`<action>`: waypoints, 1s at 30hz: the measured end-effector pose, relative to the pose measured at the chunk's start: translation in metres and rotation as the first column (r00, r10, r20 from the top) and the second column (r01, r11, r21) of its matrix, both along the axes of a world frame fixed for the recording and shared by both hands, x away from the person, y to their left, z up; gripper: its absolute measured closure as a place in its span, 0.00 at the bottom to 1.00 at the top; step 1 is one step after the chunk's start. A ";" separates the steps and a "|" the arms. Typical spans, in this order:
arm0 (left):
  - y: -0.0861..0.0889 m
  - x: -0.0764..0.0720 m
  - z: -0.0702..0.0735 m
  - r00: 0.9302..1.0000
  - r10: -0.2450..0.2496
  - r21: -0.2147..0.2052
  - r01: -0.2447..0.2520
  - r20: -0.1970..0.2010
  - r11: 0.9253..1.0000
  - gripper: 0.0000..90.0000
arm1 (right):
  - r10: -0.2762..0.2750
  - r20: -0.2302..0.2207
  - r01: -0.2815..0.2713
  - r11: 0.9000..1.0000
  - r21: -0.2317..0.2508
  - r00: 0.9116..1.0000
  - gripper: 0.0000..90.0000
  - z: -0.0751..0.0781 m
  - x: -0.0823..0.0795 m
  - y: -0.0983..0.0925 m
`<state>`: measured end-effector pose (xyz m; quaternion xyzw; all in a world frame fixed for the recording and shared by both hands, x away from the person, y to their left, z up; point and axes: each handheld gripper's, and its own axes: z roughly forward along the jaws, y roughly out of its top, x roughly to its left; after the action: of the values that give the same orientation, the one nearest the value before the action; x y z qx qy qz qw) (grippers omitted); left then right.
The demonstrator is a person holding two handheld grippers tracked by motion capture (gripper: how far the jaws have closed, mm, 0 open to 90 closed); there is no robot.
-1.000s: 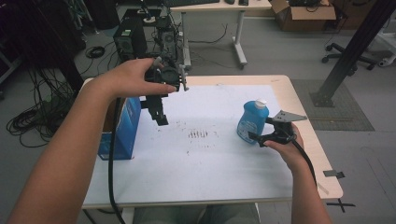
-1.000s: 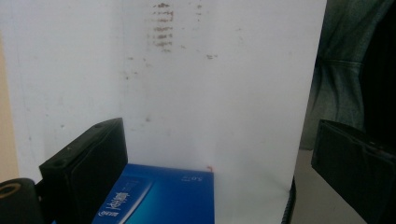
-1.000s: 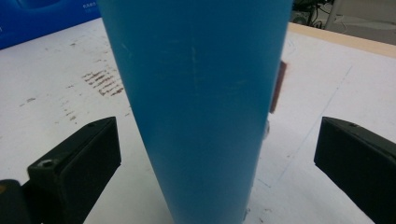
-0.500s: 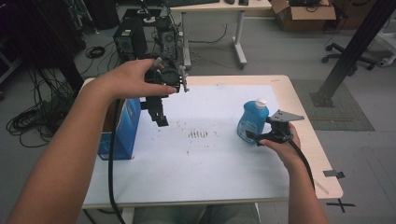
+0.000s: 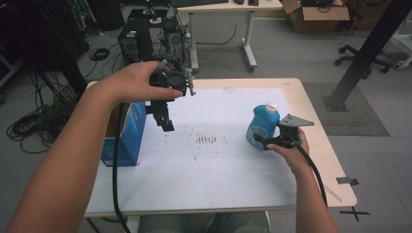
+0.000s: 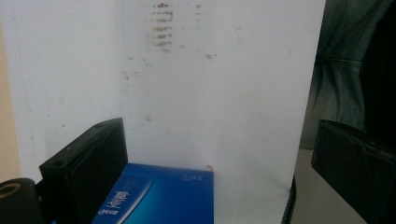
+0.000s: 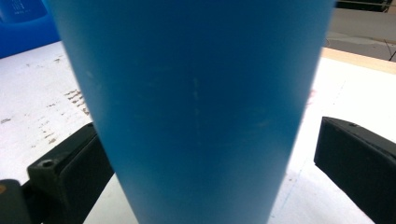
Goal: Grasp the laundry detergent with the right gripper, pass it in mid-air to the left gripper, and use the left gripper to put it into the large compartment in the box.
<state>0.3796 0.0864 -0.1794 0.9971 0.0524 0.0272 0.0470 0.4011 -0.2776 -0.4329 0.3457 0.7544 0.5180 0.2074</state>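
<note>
So we're at the grab stage with the blue plastic bottle with the white cap, which stands upright on the white sheet covering the counter, over on the right side. Our right tool is down at the base of the bottle, and in the right gripper view the blue body sits squarely between the two black jaws. The left jaw looks to be just about touching it, but there's a clear gap at the right one, so we'd call this tool spread and not yet gripping.

Our left tool hangs above the left part of the counter, jaws apart and holding nothing, right beside the blue cardboard box standing at the left edge. In the left gripper view the box top sits just under the jaws.

The next move, we reckon, is to squeeze the right tool shut on the bottle, low and centred so it doesn't tip or slip out, since the body is smooth and rounded. Then lift it straight.
</note>
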 end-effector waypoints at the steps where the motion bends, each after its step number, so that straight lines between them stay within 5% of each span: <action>1: 0.000 0.000 0.000 1.000 0.001 -0.001 -0.001 0.002 1.000 0.04 | -0.006 0.004 0.006 1.000 0.002 1.000 0.01 -0.001 0.000 0.000; 30: 0.001 0.002 -0.002 1.000 -0.002 0.000 0.002 0.002 1.000 0.04 | -0.043 0.054 0.041 0.998 0.037 0.998 0.09 -0.014 -0.004 0.008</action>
<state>0.3813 0.0869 -0.1815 0.9972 0.0513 0.0282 0.0473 0.3966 -0.2701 -0.4470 0.3508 0.7316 0.5362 0.2328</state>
